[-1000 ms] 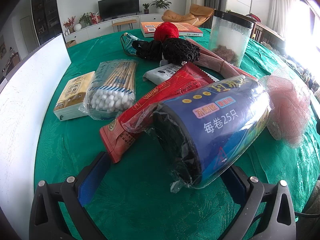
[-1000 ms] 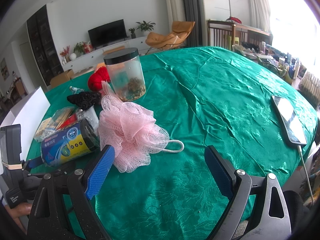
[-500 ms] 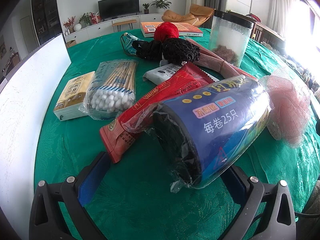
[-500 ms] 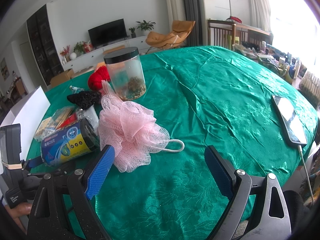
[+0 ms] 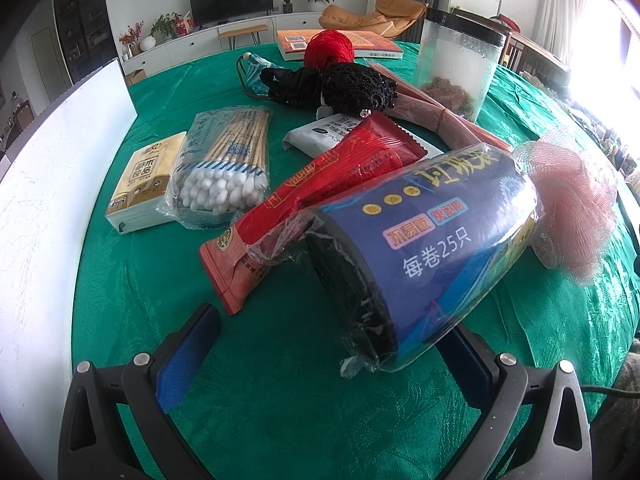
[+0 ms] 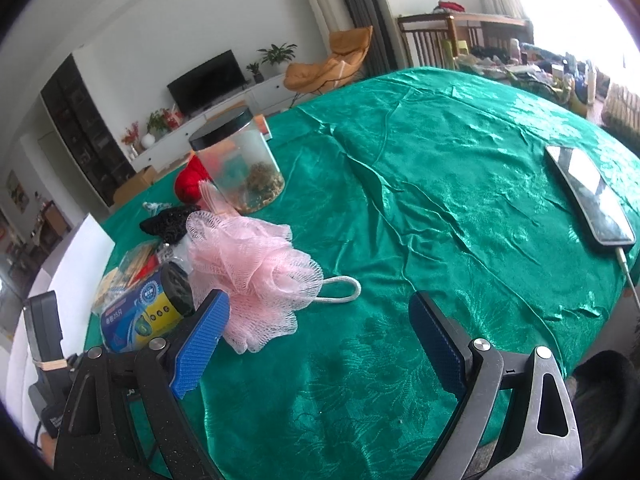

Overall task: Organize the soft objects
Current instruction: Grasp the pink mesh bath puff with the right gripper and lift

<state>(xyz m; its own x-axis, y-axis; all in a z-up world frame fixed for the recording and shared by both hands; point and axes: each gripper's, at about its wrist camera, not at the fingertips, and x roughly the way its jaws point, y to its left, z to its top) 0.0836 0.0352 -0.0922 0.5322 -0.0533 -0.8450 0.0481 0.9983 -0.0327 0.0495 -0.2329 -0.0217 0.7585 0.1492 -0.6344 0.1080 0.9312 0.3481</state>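
A pink mesh bath pouf (image 6: 252, 272) with a white loop lies on the green tablecloth (image 6: 440, 200); it also shows at the right of the left wrist view (image 5: 572, 200). A blue roll of bags (image 5: 424, 248) lies just ahead of my open, empty left gripper (image 5: 332, 356), between its fingers but not held. It also shows in the right wrist view (image 6: 140, 316). My right gripper (image 6: 316, 344) is open and empty, its left finger beside the pouf. A red yarn ball (image 5: 328, 50) and black crochet items (image 5: 344, 88) lie farther back.
A red packet (image 5: 320, 184), cotton swabs (image 5: 228, 164), a tissue pack (image 5: 144, 184), a white wipes pack (image 5: 324, 136) and a clear jar (image 6: 240, 168) crowd the left side. A white board (image 5: 48, 184) stands at the left. A phone (image 6: 588, 196) lies at the right.
The right wrist view has tilted slightly; the left gripper and all objects stay where they were.
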